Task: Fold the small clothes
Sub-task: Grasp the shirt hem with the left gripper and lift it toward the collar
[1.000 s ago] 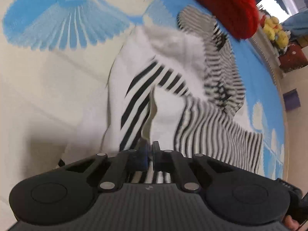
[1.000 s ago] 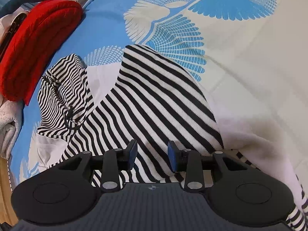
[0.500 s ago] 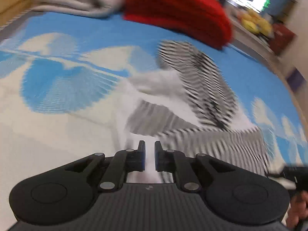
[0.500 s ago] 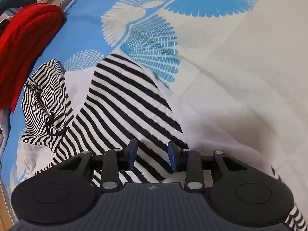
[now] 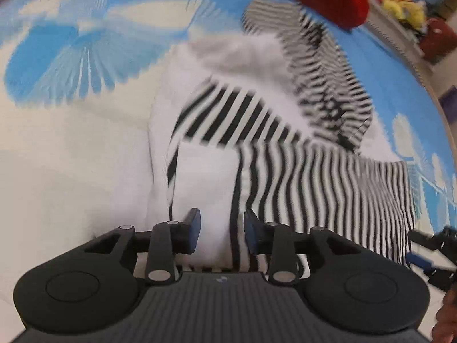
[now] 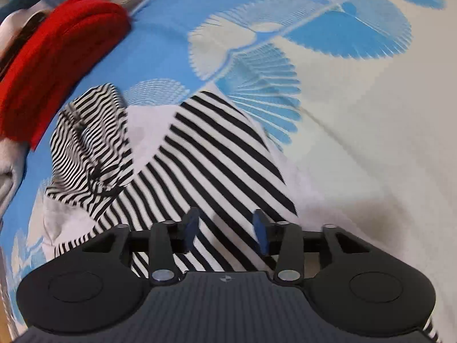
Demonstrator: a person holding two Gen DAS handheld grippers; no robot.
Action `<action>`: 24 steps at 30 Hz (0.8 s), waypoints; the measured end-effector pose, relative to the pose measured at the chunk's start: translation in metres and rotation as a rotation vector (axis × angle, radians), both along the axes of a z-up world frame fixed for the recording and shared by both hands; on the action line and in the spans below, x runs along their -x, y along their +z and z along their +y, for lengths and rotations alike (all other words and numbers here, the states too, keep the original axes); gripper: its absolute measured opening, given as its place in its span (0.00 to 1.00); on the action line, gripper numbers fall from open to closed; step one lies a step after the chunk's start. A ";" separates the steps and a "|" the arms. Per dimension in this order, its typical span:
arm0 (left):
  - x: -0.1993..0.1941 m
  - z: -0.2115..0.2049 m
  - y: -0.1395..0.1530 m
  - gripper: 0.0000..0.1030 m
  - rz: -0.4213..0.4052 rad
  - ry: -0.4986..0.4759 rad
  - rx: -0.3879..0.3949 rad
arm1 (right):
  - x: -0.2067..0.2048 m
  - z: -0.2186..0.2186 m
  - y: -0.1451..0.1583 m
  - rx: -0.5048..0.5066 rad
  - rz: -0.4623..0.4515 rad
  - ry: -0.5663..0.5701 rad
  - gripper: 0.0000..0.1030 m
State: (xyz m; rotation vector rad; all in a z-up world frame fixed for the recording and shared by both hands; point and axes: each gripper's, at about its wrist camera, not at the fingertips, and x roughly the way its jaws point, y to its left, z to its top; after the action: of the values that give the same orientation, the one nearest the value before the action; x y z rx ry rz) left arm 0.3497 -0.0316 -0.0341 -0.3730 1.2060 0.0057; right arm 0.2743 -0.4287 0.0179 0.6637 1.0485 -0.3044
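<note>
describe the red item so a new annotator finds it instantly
Start from the blue-and-cream patterned sheet covering the bed. At its far edge, beyond the black-and-white striped garment, lies a thick folded red textile. It is the only solid red, unstriped piece there.

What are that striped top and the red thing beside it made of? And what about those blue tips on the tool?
The striped top looks like soft knit cotton, matte: fine ribbing shows and it drapes in folds. The red thing seems a thicker knit or fleece, with a fuzzy, padded edge. The blue pads on the right gripper's fingers look like smooth rubber or plastic, though I cannot tell which.
</note>
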 end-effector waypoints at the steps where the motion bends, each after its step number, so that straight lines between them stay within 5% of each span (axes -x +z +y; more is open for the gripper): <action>1: -0.001 0.004 -0.006 0.35 0.021 0.036 0.040 | 0.000 -0.002 -0.007 -0.037 0.027 0.008 0.49; 4: 0.001 0.000 0.007 0.36 -0.027 0.021 -0.007 | 0.003 -0.004 -0.018 -0.044 0.080 -0.004 0.49; 9: 0.003 -0.016 0.033 0.36 -0.195 -0.034 -0.117 | 0.006 0.000 0.012 0.059 -0.008 0.044 0.49; 15: 0.004 -0.027 0.051 0.50 -0.323 -0.031 -0.146 | 0.014 -0.003 0.039 0.240 -0.078 0.083 0.49; 17: 0.005 -0.029 0.058 0.65 -0.366 -0.023 -0.144 | 0.017 -0.004 0.046 0.293 -0.099 0.096 0.49; 19: 0.007 -0.034 0.064 0.71 -0.409 -0.017 -0.158 | 0.023 -0.005 0.053 0.342 -0.119 0.108 0.49; 24: 0.017 -0.054 0.086 0.72 -0.539 -0.090 -0.216 | 0.032 -0.005 0.061 0.406 -0.162 0.155 0.51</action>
State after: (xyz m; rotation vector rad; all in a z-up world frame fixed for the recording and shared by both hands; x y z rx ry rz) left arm 0.3326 -0.0854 0.0517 -0.1155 0.6784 -0.0394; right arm 0.2426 -0.4335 0.0786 0.2357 0.8440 -0.3115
